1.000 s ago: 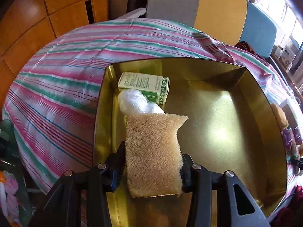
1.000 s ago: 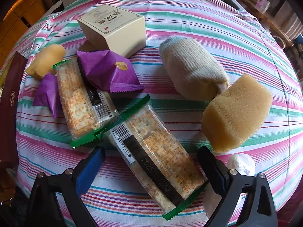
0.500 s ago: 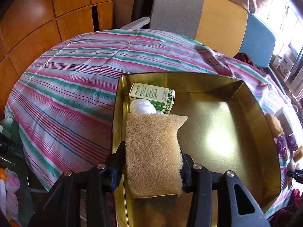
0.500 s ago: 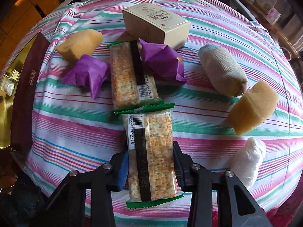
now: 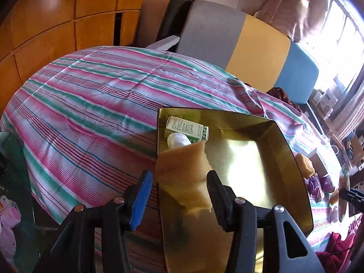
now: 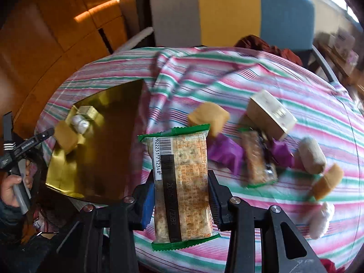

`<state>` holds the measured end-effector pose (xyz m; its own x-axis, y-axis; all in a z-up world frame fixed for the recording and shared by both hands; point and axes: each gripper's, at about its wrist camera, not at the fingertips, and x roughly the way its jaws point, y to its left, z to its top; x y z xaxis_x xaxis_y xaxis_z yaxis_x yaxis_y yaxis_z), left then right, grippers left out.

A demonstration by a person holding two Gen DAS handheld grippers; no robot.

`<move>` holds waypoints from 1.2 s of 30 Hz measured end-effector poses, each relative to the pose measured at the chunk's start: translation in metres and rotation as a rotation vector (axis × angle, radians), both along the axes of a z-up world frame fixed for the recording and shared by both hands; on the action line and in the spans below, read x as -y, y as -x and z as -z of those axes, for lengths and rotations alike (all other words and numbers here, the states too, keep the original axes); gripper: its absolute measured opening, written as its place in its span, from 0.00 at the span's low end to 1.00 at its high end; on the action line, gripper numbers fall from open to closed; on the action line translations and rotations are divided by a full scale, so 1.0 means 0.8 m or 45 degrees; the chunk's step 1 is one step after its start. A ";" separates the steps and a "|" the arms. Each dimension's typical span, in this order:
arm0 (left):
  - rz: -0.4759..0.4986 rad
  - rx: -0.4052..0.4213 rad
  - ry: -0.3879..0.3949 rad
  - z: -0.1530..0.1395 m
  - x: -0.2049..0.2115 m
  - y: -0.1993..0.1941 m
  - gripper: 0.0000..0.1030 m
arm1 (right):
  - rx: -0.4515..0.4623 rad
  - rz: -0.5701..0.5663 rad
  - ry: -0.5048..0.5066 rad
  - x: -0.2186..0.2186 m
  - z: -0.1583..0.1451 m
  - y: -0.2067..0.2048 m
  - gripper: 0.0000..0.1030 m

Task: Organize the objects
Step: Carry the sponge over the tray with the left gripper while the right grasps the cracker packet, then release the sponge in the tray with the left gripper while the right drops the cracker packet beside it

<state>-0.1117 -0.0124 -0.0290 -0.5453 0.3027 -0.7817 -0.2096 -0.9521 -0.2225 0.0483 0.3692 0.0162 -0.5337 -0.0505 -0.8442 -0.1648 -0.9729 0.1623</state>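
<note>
Left gripper (image 5: 178, 187): your jaws parted; sponge (image 5: 182, 177) between them, apparently resting in gold tray (image 5: 295, 182).
Right gripper (image 6: 180, 195): you clamp the cracker packet (image 6: 182, 186).

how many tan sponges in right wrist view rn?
3. One sponge in the gold box by the left gripper; one on the cloth beyond the held cracker pack; one at far right. Others may be hidden.

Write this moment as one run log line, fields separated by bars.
left tongs: open, sponge released over gold tray | right tongs: shut on cracker pack, lifted beside tray
</note>
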 end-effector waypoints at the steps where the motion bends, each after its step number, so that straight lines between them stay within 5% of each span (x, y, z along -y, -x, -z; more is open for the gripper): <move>1: -0.012 -0.007 -0.003 -0.002 0.003 0.000 0.49 | -0.019 -0.034 0.014 0.016 0.001 0.022 0.40; 7: -0.049 -0.041 -0.015 -0.008 0.025 0.003 0.49 | -0.031 -0.258 0.102 0.122 -0.010 0.073 0.40; 20: -0.146 -0.061 -0.115 -0.005 0.065 -0.005 0.49 | 0.292 -0.497 0.304 0.293 0.108 0.172 0.40; 29: -0.116 -0.123 -0.059 -0.015 0.068 -0.016 0.53 | 0.371 -0.444 0.499 0.327 0.146 0.202 0.52; 36: -0.077 -0.132 -0.021 -0.018 0.049 -0.022 0.53 | 0.301 -0.462 0.414 0.324 0.132 0.182 0.56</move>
<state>-0.0941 -0.0519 -0.0147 -0.6407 0.2792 -0.7152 -0.1743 -0.9601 -0.2186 -0.0971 0.1097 -0.0892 -0.2307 -0.4749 -0.8493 0.1042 -0.8798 0.4637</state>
